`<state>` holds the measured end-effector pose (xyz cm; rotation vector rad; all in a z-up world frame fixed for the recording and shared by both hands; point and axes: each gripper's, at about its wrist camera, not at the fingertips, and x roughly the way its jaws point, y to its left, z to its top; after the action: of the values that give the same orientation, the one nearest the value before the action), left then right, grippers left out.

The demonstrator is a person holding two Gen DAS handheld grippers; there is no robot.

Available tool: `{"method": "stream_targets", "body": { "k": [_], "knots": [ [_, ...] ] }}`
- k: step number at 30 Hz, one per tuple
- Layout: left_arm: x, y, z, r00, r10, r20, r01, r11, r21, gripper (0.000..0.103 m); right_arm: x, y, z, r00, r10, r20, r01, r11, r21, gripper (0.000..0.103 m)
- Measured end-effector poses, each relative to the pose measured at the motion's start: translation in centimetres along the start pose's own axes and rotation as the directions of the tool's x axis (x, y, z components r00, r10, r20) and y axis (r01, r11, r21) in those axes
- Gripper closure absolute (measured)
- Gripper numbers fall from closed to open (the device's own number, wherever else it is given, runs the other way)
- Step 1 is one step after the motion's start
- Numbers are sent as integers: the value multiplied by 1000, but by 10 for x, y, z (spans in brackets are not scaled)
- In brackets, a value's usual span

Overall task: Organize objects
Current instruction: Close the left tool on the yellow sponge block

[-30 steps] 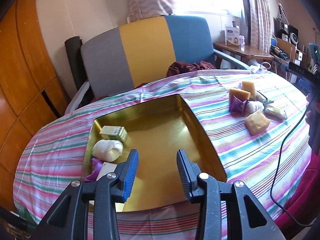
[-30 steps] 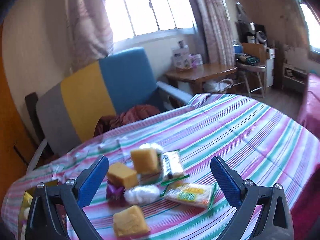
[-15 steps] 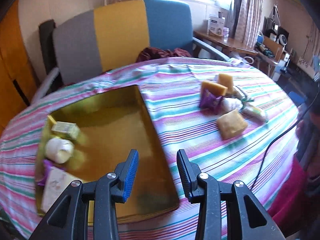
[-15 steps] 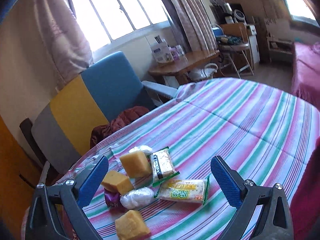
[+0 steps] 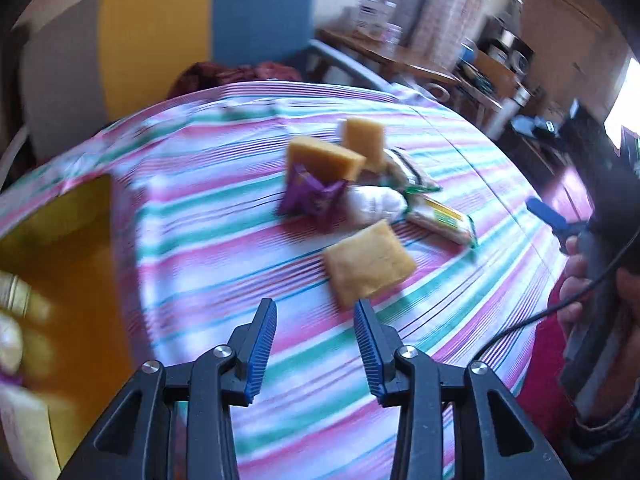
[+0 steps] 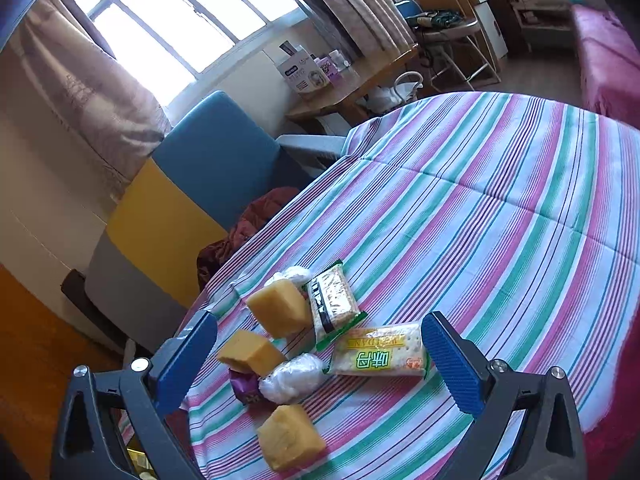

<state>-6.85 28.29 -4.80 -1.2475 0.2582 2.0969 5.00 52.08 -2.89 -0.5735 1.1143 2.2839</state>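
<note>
A cluster of items lies on the striped tablecloth (image 5: 208, 208): three yellow sponge blocks (image 5: 368, 264) (image 6: 290, 436), a purple wrapper (image 5: 312, 196), a white wrapped ball (image 6: 294, 376), a yellow-green cracker pack (image 6: 380, 358) and a dark-labelled cracker pack (image 6: 332, 304). My left gripper (image 5: 315, 338) is open and empty, just short of the nearest sponge block. My right gripper (image 6: 320, 356) is wide open and empty, above the cluster. The gold tray (image 5: 76, 264) sits at far left with a few blurred items in it.
A grey, yellow and blue chair (image 6: 176, 216) stands behind the table with a dark red cloth (image 6: 248, 228) on its seat. A wooden side table (image 6: 352, 88) with boxes is by the window. The table edge curves away at right.
My left gripper swung right from over the gold tray toward the item cluster. My right gripper tilted and moved closer above the cluster. Both stayed open.
</note>
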Motion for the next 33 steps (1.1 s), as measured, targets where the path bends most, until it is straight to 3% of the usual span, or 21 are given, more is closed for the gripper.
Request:
{"method": "stream_targets", "body": {
  "k": [1,4,11,16,19,20,25,33],
  "knots": [
    [6,-6,3,1000,-1,-3,1,999,37,58,1,-1,0,1000,6,-10,-6,1000,6,0],
    [24,-25,11,999,-22,-26,26,988,155,37,8,-5,-1,998,25,-51,-24,999,39,0],
    [62,-50,23,996,-36,-84,62,940,337,23,14,-23,0,996,35,-81,-24,991,135,0],
    [82,-59,22,994,-13,-110,60,900,431,22,25,-31,-2,990,56,-130,-30,981,190,0],
    [91,-59,26,996,10,-92,31,904,426,24,29,-31,-3,988,54,-147,-25,982,189,0],
    [92,-57,26,997,19,-73,13,911,411,32,30,-31,-3,987,55,-151,-26,982,189,0],
    [84,-42,20,999,4,-45,10,952,305,47,33,-34,-4,985,47,-164,-14,980,197,0],
    [41,-18,-38,999,29,22,-32,986,164,49,37,-33,-4,981,43,-187,-6,981,195,0]
  ]
}}
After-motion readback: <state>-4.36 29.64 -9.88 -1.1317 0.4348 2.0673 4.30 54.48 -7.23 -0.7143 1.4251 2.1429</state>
